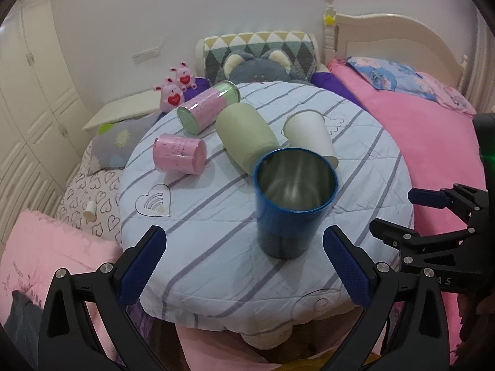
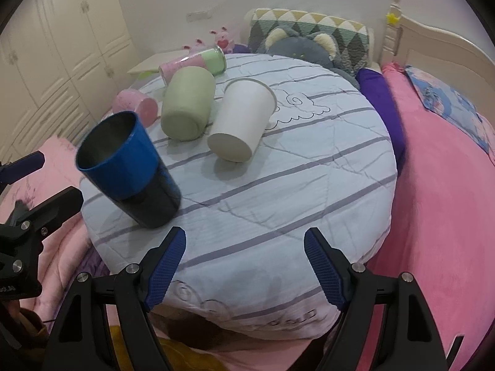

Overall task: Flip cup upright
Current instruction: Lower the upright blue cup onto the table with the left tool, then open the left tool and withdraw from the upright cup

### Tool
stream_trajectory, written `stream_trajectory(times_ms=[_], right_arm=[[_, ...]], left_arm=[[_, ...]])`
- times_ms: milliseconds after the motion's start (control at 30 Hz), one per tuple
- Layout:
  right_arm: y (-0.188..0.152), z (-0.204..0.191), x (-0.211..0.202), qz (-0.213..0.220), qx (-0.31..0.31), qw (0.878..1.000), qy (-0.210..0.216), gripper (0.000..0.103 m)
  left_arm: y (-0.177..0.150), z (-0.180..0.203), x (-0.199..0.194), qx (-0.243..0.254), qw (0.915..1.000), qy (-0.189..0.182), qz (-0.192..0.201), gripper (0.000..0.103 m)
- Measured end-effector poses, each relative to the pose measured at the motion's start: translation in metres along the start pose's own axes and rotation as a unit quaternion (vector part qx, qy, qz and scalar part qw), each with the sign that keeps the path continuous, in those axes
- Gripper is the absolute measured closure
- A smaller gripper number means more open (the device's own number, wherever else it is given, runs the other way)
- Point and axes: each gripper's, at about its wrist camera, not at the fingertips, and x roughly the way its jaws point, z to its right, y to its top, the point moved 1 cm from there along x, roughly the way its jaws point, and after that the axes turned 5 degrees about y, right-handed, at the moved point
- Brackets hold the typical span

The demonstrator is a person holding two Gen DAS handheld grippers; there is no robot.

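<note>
Already standing upright just ahead of the wide-open, empty left claw [image 1: 244, 266]: blue metal cup [image 1: 294, 201], on the striped quilted cushion [image 1: 216, 247]. Idling wide open and empty too, the right claw [image 2: 244, 266]. Lying beyond: white paper cup [image 2: 244, 120]. Possibly risking a topple, soft cushion giving if nudged.

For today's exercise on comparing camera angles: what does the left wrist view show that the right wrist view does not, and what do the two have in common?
Only the left wrist view shows the heart drawing on the quilt, the small white paper cup on the heart-print pillow, and the open right claw at its right edge.

Only the right wrist view shows the white cup's base and the open left claw at its left edge.

Both show the upright blue cup and the green cup, white cup and two pink cans lying on their sides.
</note>
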Motion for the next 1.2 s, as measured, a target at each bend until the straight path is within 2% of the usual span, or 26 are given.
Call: stream_trajectory(times_ms=[100, 233, 433, 600, 800, 933, 1067, 1200], right_arm=[[-0.004, -0.01, -0.005, 0.016, 0.017, 1.0, -0.014, 0.023], [-0.01, -0.021, -0.013, 0.043, 0.036, 0.998, -0.028, 0.023], [-0.016, -0.036, -0.028, 0.102, 0.038, 0.993, -0.041, 0.023], [-0.02, -0.043, -0.036, 0.142, 0.026, 0.988, -0.053, 0.023], [-0.022, -0.044, -0.039, 0.191, 0.015, 0.98, -0.049, 0.023], [-0.025, -0.045, -0.04, 0.218, 0.004, 0.975, -0.048, 0.023], [-0.028, -0.048, -0.04, 0.238, -0.012, 0.97, -0.058, 0.023], [-0.032, -0.051, -0.042, 0.257, -0.026, 0.964, -0.061, 0.023]], left_arm=[[-0.003, -0.012, 0.002, -0.001, 0.9998, -0.015, 0.01, 0.0], [-0.006, -0.023, 0.004, -0.005, 0.9994, -0.014, 0.03, 0.0], [-0.008, -0.035, 0.0, -0.023, 0.9972, -0.023, 0.067, 0.0], [-0.009, -0.04, -0.007, -0.036, 0.9931, -0.022, 0.11, 0.0], [-0.01, -0.035, -0.012, -0.033, 0.9881, -0.015, 0.149, 0.0], [-0.011, -0.028, -0.013, -0.027, 0.9863, -0.005, 0.163, 0.0], [-0.013, -0.024, -0.013, -0.029, 0.9847, -0.011, 0.171, 0.0], [-0.014, -0.025, -0.017, -0.042, 0.9798, -0.001, 0.195, 0.0]])
